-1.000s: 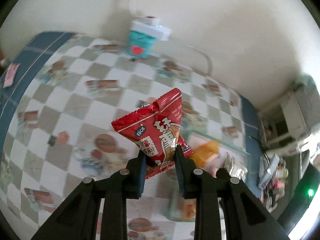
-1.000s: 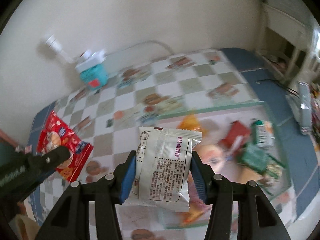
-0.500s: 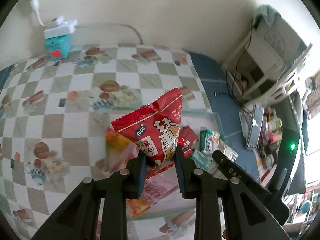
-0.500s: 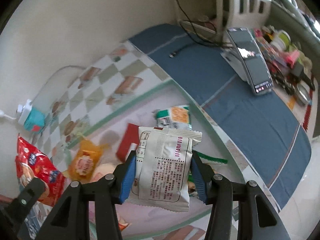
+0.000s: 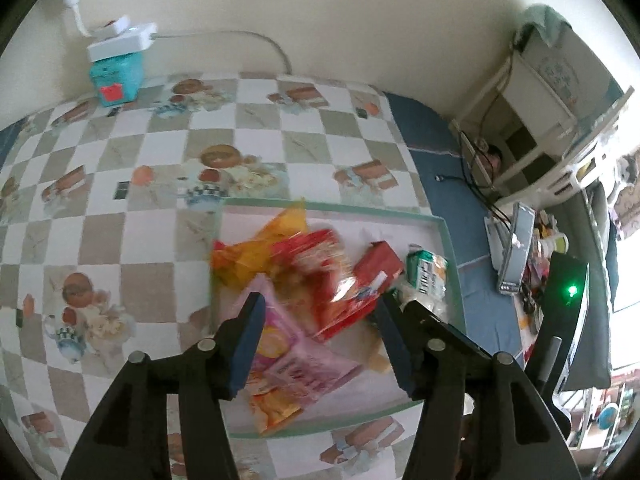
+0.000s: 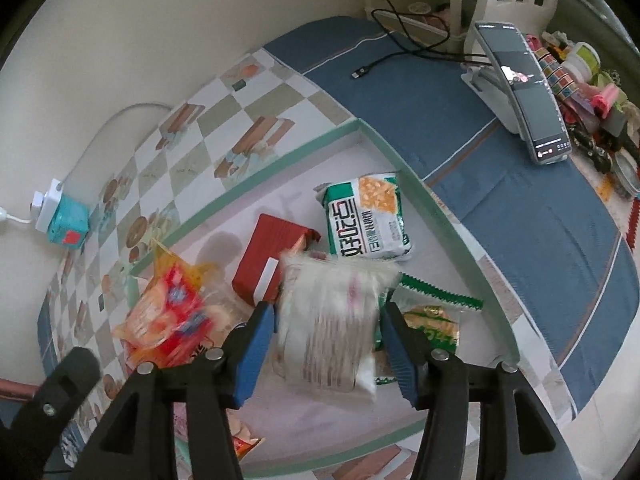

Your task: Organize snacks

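Red foil flashes under the left gripper (image 5: pixel 318 320) as its jaws spring apart: they have just been opening, and the red snack packet (image 5: pixel 320 276) is smeared with motion blur, loose, dropping onto the pile in the green-rimmed tray (image 5: pixel 450 240). Nothing is pinched there now; both blue pads stand clear on either side.

Same story on the other hand. The right gripper (image 6: pixel 328 340) has just been opening too, and the white packet (image 6: pixel 332 320) hangs blurred between the spread fingers, neither pad pressing on it. It looks to be falling flat-face up, long axis running away from the camera, straight down toward the green wafer packet (image 6: pixel 432 322) and the tray floor.

So both task items are inside the tray rim, directly beneath the fingers that let them go. In the right wrist view the red packet (image 6: pixel 172 312) lies at the tray's left end, on the orange bag, with the left gripper's finger dark in the lower left corner. The red box (image 6: pixel 272 260) and the green-and-white cracker pack (image 6: pixel 366 216) sit further in, toward the far rim.

What matters next, I'd judge: both hands are empty and pointing steeply down over the tray, so each must lift straight back out before swinging off for another snack. No loose snack shows on the checked cloth (image 5: pixel 160 160) in either view, so which hand is nearer the next one can't be told.
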Tool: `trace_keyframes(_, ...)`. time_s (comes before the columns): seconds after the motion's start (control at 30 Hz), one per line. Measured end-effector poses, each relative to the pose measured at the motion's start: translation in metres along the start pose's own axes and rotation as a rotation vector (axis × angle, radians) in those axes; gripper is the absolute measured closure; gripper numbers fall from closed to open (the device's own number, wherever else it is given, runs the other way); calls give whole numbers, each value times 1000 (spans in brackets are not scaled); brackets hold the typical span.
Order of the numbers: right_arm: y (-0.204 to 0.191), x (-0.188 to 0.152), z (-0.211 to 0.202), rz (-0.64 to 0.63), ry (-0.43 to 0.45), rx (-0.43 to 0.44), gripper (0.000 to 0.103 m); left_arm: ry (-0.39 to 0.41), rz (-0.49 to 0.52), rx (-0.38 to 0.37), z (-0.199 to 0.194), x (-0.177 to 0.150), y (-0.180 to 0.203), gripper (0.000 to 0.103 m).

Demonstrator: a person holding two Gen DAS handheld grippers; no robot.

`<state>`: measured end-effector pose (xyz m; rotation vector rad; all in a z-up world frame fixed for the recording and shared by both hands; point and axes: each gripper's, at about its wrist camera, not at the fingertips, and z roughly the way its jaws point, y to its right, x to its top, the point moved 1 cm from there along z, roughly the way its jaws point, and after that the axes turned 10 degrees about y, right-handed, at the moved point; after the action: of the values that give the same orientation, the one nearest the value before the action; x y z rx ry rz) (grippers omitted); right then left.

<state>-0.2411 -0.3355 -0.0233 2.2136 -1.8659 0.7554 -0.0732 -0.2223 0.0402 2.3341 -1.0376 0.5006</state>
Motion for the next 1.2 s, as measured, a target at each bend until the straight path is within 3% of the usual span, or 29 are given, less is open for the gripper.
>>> trace_keyframes(0.13, -4, -3, -5, -17, 13, -5, 24, 31, -59, 41, -16, -4, -27, 43)
trace_keyframes(0.2, -9, -5, -11, -38, 34, -4, 17, 48, -76, 107, -24, -9, -45, 25)
trace_keyframes(0.3, -20, -12, -22, -86, 67, 6, 0, 63, -93, 206, -34, -18, -72, 20)
trace_keyframes(0.4, -32, -24, -36, -149, 110, 19, 0, 91, -107, 289, -45, -27, -93, 12)
trace_keyframes(0.57, -48, -49, -54, -234, 155, 42, 0, 104, -74, 437, -60, -48, -116, 11)
trace_keyframes(0.83, -59, -97, -73, -327, 177, 64, 0, 95, -45, 538, -74, -90, -125, 11)
trace_keyframes(0.93, -57, -110, -76, -339, 166, 64, 0, 65, -35, 544, -74, -105, -127, 11)
trace_keyframes(1.2, -56, -129, -85, -372, 170, 59, 0, 85, -41, 561, -87, -118, -127, 11)
